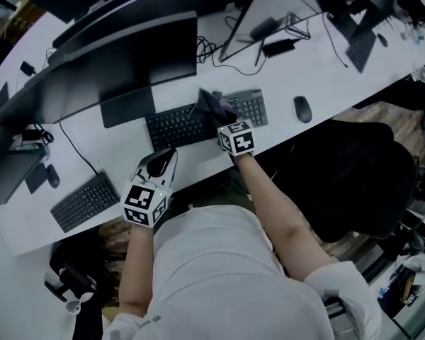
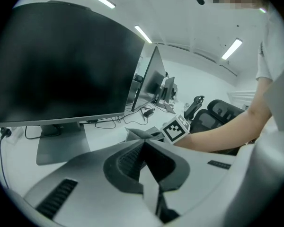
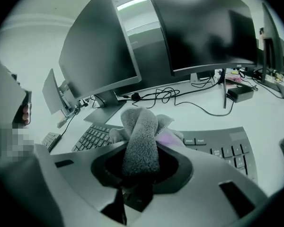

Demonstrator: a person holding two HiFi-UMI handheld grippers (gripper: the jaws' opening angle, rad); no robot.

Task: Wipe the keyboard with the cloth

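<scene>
The right gripper (image 3: 139,174) had its jaws clamped on a bunched grey cloth (image 3: 141,141), which stood up between them over the dark keyboard (image 1: 173,126) on the white surface (image 1: 198,48). The left gripper (image 1: 159,166) sat near the keyboard's front edge, jaws together on nothing. The cloth looked soft, light and floppy. A hold on its bunched middle, leaving a loose fold to drag across the keys, seemed best.

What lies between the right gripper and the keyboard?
The grey cloth. The right gripper is shut on it, and its bunched end sits over the keyboard. The right gripper view shows this.
</scene>
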